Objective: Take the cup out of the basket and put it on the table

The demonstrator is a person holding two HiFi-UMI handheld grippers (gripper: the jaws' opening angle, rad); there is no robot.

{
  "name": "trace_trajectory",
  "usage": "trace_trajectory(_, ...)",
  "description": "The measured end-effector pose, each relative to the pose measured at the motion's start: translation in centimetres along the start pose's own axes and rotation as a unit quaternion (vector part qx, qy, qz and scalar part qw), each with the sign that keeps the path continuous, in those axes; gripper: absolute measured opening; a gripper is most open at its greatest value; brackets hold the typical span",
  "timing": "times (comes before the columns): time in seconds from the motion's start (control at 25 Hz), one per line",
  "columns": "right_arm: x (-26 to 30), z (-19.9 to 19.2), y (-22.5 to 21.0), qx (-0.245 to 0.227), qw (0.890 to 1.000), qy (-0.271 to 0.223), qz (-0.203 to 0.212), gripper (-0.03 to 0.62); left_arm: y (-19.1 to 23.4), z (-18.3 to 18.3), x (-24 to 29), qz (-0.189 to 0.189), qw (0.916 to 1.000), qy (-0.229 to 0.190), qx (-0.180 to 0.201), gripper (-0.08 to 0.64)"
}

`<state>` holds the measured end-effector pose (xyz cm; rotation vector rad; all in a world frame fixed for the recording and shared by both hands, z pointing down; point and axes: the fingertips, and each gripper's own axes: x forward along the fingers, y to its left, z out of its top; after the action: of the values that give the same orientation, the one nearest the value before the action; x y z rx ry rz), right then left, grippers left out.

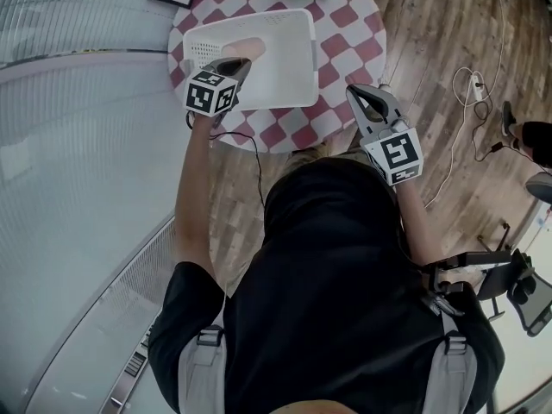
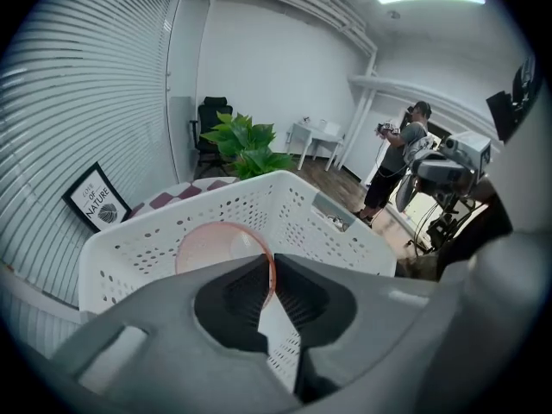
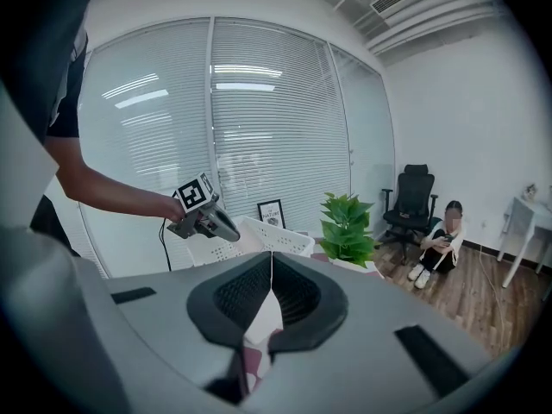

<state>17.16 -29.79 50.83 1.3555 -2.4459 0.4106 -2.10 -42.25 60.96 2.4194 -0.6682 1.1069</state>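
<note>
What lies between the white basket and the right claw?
Only a bare stretch of the red-and-white checked table lies between the basket and the right claw; nothing stands there. The head view shows this.

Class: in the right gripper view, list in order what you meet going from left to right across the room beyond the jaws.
left gripper → white basket → plant → office chair → seated person

cup (image 2: 216, 247): pink, translucent, rim pinched, over basket interior | basket (image 2: 285, 198): white, perforated, on checkered table (image 1: 345, 50)
</note>
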Motion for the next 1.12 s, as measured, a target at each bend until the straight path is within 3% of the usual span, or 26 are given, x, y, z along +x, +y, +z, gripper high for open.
trace_trajectory(0.16,0.7,1.0,1.0,-0.011,1.0,-0.013,0.018,0.012,-0.2,1.1,-1.3,0.007,0.9994,-0.032,0.01,0.021)
trace_trajectory(0.28,1.1,1.8,2.0,-0.029,0.999,-0.017,0.035,0.012,-0.3,2.1,-2.7,0.016,0.9977,-0.066,-0.003,0.021)
trace_trajectory(0.56,1.6,3.3,1.7,-0.055,0.997,-0.024,0.04,0.012,-1.7,5.2,-6.9,0.044,0.9853,-0.164,-0.017,0.021)
trace_trajectory(0.84,1.9,5.7,1.9,-0.06,0.996,-0.04,0.048,0.012,-3.0,6.7,-12.8,0.087,0.9638,-0.248,-0.047,0.021)
trace_trajectory(1.12,2.6,7.9,3.6,-0.087,0.992,-0.061,0.067,0.012,-4.6,6.1,-17.2,0.127,0.9418,-0.307,-0.051,0.021)
